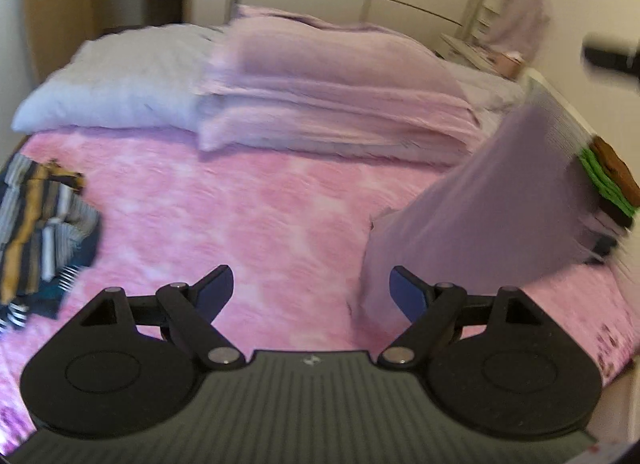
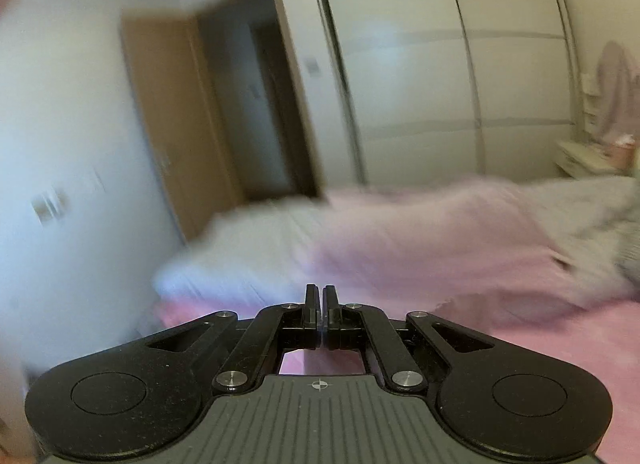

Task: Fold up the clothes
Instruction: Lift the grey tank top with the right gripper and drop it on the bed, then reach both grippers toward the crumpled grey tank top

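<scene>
A lilac garment [image 1: 480, 208] rises from the pink bedspread [image 1: 248, 216] at the right of the left wrist view. It is blurred, its upper edge is lifted toward the right, and what holds it up is hidden. My left gripper [image 1: 312, 290] hovers open over the bedspread just left of the garment's lower edge, with nothing between its fingers. A dark blurred shape [image 1: 610, 58] at the upper right may be the other gripper. In the right wrist view my right gripper [image 2: 322, 292] is shut, no cloth shows between its fingers, and it points across the bed toward the pillows.
A heap of striped clothes [image 1: 40, 232] lies at the bed's left edge. Folded green and brown items [image 1: 608, 176] are stacked at the right. A folded pink blanket [image 1: 328, 96] and a white pillow [image 1: 112, 80] lie at the head. Behind stand a wardrobe [image 2: 440, 84] and an open door [image 2: 172, 120].
</scene>
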